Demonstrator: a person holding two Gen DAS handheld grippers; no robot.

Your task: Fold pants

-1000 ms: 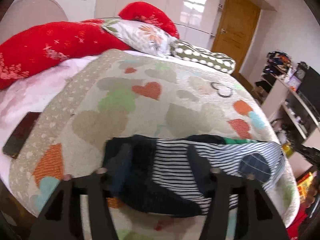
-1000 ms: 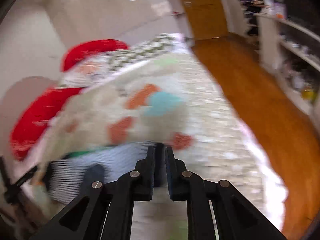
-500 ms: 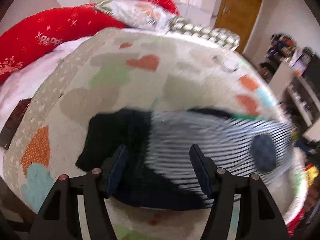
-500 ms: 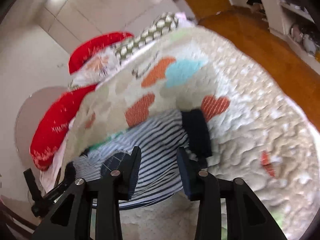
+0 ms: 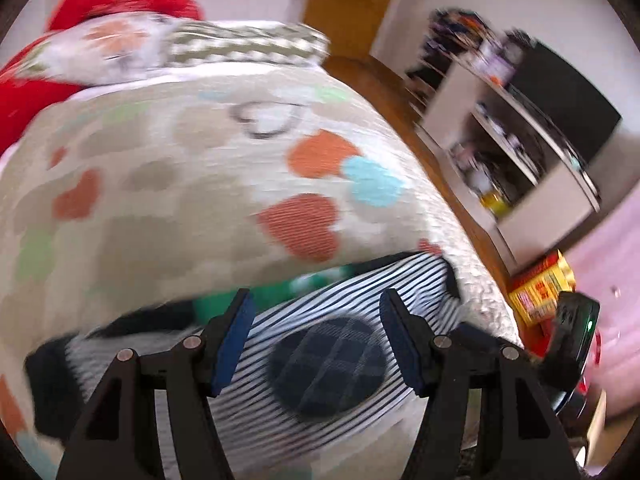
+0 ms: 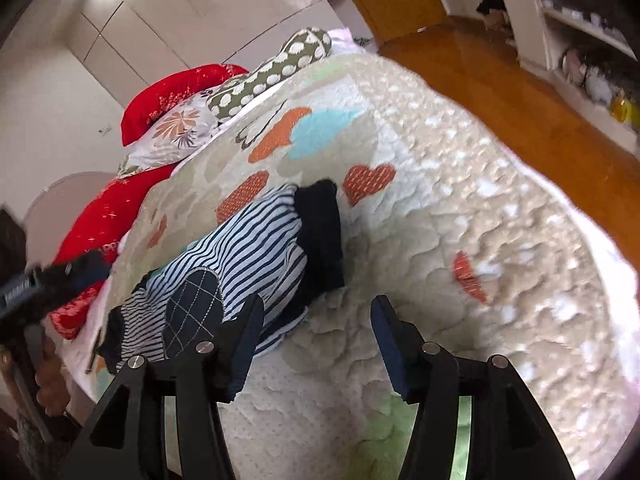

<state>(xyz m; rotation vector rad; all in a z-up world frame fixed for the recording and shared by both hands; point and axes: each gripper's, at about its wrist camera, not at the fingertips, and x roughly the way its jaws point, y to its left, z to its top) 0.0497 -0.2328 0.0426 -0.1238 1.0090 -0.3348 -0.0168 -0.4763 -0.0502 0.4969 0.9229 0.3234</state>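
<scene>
Left hand-held gripper hovering with jaws apart and empty over the striped pants, just above their dark checked patch. Pants lying as a short, compact bundle near the foot edge of the bed, dark waistband turned to one side, so apparently folded already, perhaps needing one more fold or a tidy. Right hand-held gripper likewise spread wide and holding nothing, just beside the bundle's near edge.

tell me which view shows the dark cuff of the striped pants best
The right wrist view: the dark cuff lies sharp and unobstructed on the quilt. The left wrist view is motion-blurred and shows only a sliver of it.
</scene>
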